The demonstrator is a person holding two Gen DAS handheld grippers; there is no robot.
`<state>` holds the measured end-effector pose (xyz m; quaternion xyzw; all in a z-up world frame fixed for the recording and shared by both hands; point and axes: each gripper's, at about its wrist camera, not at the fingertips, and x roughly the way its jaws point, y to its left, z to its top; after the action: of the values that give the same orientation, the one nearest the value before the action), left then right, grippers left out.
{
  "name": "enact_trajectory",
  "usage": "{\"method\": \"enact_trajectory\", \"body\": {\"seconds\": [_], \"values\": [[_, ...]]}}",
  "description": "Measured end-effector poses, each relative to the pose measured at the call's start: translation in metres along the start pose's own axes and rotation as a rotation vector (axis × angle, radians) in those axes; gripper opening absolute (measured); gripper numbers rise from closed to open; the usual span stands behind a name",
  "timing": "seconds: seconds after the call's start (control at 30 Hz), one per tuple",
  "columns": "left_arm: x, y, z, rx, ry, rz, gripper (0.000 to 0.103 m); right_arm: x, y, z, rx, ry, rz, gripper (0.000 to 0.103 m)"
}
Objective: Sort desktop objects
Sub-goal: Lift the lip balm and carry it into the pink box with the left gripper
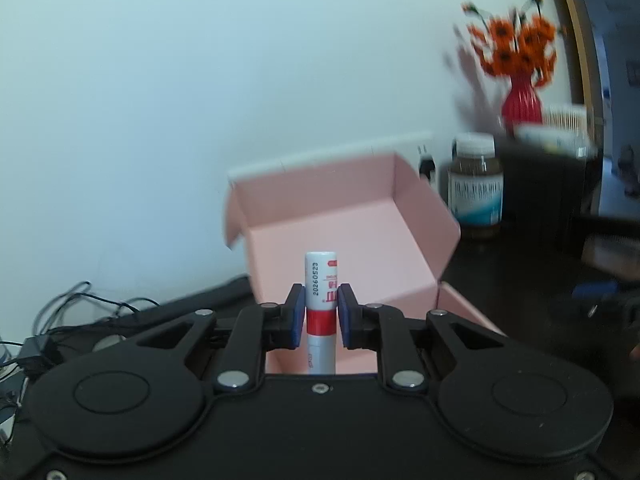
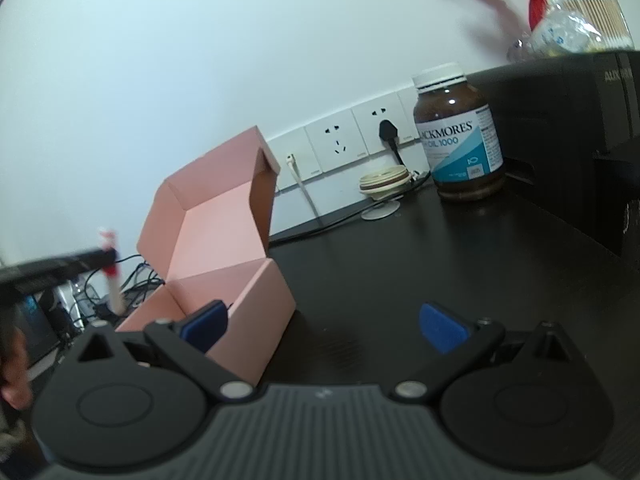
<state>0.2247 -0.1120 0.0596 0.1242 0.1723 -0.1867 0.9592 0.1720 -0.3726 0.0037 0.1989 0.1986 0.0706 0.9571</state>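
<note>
The left gripper [image 1: 319,312] is pinching a white-and-red tube [image 1: 320,304], its jaws pressing on the red band near mid-length, with the tube standing upright between the blue pads [image 1: 297,316]. The tube is hanging in the air in front of the open pink box [image 1: 344,232], apparently above its near edge, and is not yet inside. It is judged light and rigid, with a smooth printed skin that may be slipping if the pinch loosens; the mid-body hold across the round section is looking sound, though a long tube held so could be pivoting. The right gripper [image 2: 324,326] is standing with jaws spread wide and nothing between them, low over the dark worktop [image 2: 420,248] just beside the box. Farther back, a brown supplement bottle [image 2: 460,136] is standing near the wall sockets [image 2: 340,142].
</note>
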Motion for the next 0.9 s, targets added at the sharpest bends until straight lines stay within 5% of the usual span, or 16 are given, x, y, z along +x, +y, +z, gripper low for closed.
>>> {"method": "enact_trajectory", "body": {"seconds": [0.3,0.9], "values": [[0.051,-0.007,-0.016,0.07,0.179,-0.003,0.018,0.003,-0.003,0.0,0.009,0.017,0.003,0.102],[0.091,-0.004,-0.023,0.091,0.38,0.018,0.018,0.003,-0.003,0.0,0.01,0.016,0.013,0.102]]}}
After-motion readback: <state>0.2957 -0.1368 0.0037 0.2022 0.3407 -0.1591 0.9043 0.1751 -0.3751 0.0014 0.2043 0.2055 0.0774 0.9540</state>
